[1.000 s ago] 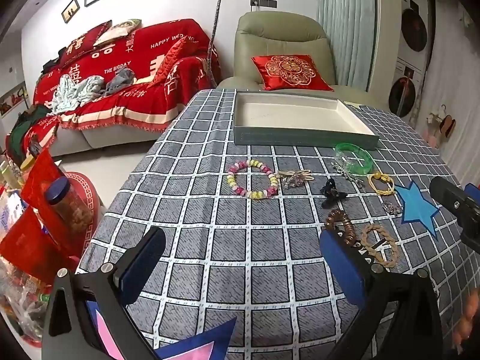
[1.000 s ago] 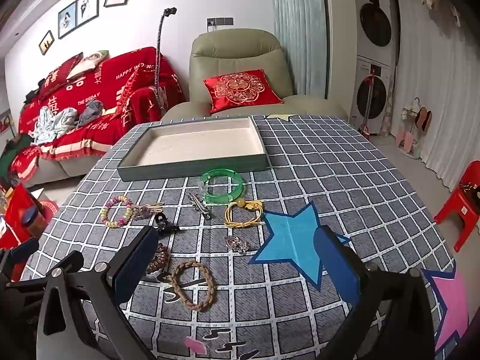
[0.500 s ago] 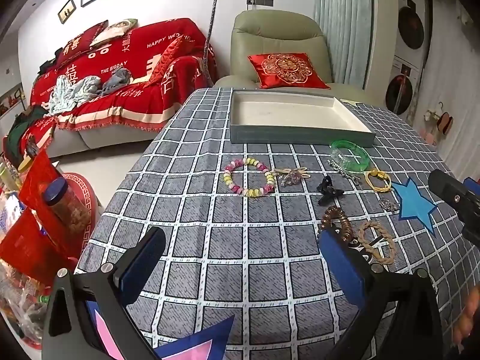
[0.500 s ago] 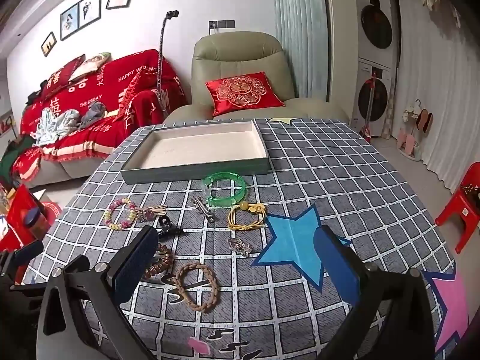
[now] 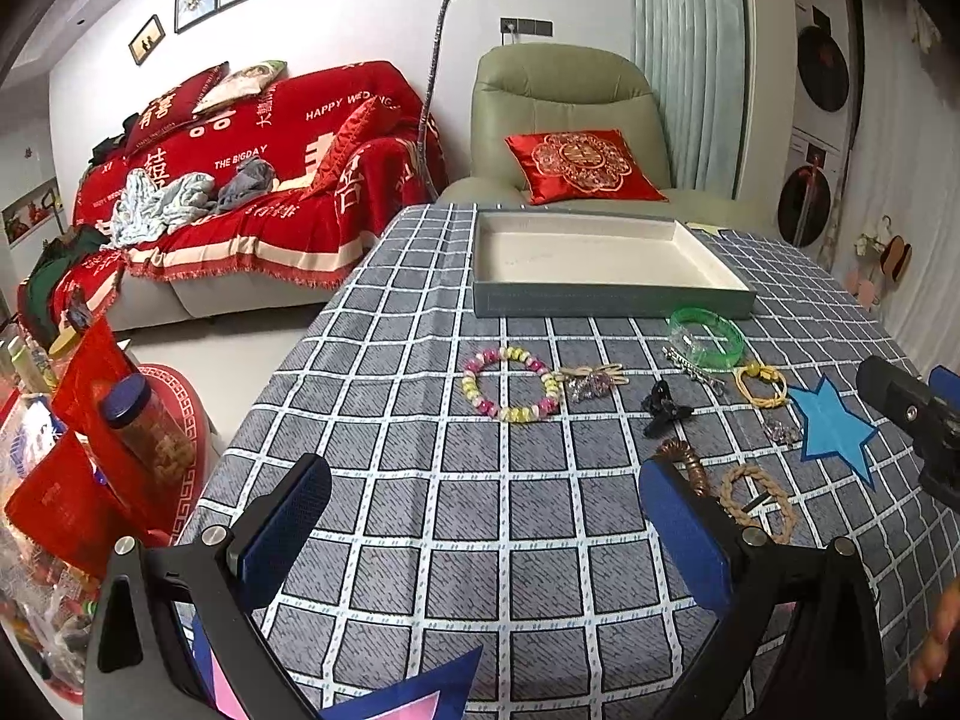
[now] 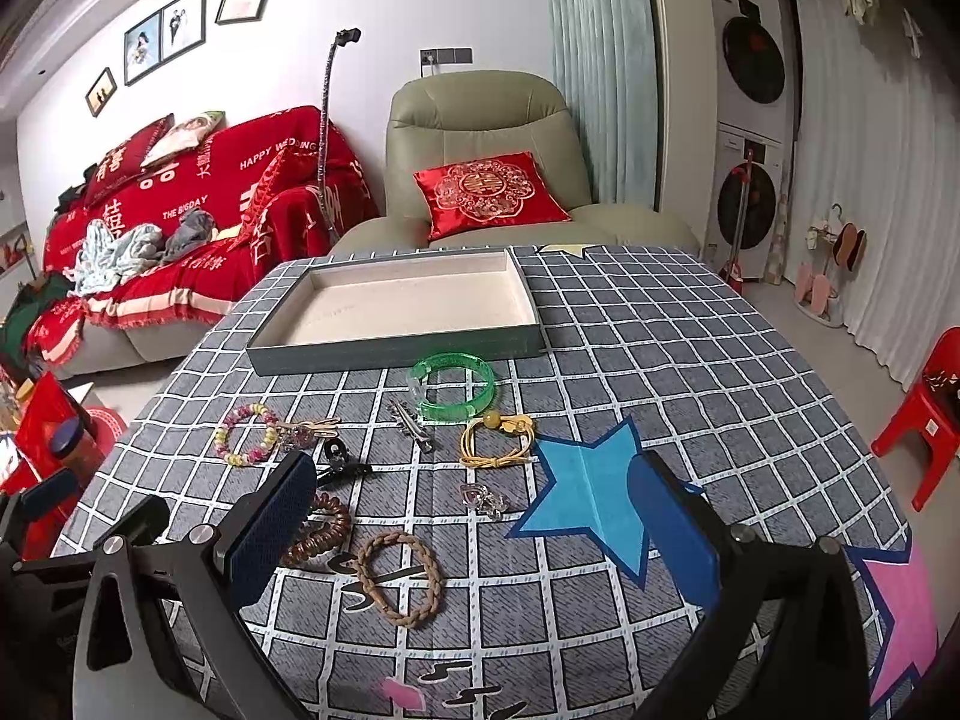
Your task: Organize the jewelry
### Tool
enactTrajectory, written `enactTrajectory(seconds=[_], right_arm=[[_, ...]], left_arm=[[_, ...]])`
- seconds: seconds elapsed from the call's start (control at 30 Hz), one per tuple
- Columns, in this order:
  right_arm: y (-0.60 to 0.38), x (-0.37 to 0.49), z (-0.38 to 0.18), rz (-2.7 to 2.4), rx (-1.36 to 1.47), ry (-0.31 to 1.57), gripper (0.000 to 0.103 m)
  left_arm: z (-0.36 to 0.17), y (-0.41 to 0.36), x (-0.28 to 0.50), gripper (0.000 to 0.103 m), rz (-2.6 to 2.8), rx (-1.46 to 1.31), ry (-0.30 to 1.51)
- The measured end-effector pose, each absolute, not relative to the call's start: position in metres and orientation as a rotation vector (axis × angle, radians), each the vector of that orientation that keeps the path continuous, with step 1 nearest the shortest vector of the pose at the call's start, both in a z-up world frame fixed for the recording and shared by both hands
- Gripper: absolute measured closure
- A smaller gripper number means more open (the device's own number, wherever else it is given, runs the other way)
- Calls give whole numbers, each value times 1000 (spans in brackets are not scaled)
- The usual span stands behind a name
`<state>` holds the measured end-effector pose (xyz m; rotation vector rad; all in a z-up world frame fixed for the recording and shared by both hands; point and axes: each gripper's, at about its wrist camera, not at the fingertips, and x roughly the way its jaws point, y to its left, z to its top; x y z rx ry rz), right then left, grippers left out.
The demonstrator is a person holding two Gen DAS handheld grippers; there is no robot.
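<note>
Left gripper (image 5: 486, 516): held wide apart above the near part of the table; nothing is held between the blue pads.
Right gripper (image 6: 474, 531): also spread wide; nothing is gripped.
Table (image 6: 690, 360): covered with a grey checked cloth.
Tray (image 6: 396, 354): seen at 12 o'clock from both grippers, at the far side of the table; nothing is seen inside it.
Green bangle (image 6: 453, 385): laid just in front of the tray, at its right end.
Silver clip (image 6: 411, 425): laid touching the bangle at its 7 o'clock.
Yellow cord (image 6: 497, 441): found just past the bangle at 5 o'clock.
Bead bracelet (image 5: 510, 384): pink and yellow, seen at 12 o'clock from the left gripper.
Black claw clip (image 5: 663, 410): placed at 3 o'clock from the bead bracelet.
Brown coil band (image 6: 321, 531): partly hidden behind the right gripper's left pad.
Braided ring (image 6: 399, 579): laid just beside the coil band at 4 o'clock.
Blue star (image 6: 591, 498): stuck flat on the cloth, at 3 o'clock from the braided ring.
</note>
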<state>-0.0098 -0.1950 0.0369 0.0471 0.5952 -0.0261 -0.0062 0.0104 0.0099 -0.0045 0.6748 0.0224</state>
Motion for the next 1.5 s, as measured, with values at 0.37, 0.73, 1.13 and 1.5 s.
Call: enactTrajectory(seconds=[0.37, 0.73, 1.13, 1.5], right_arm=[[-191, -13, 41, -22, 34, 574, 0], [-190, -12, 41, -18, 34, 574, 0], [-190, -12, 41, -18, 35, 573, 0], [-189, -12, 41, -18, 38, 570, 0]], left_arm=[[14, 12, -7, 0, 25, -4, 658], [15, 12, -7, 0, 25, -5, 657], [16, 12, -6, 0, 28, -7, 654], [18, 13, -7, 0, 31, -10, 648]])
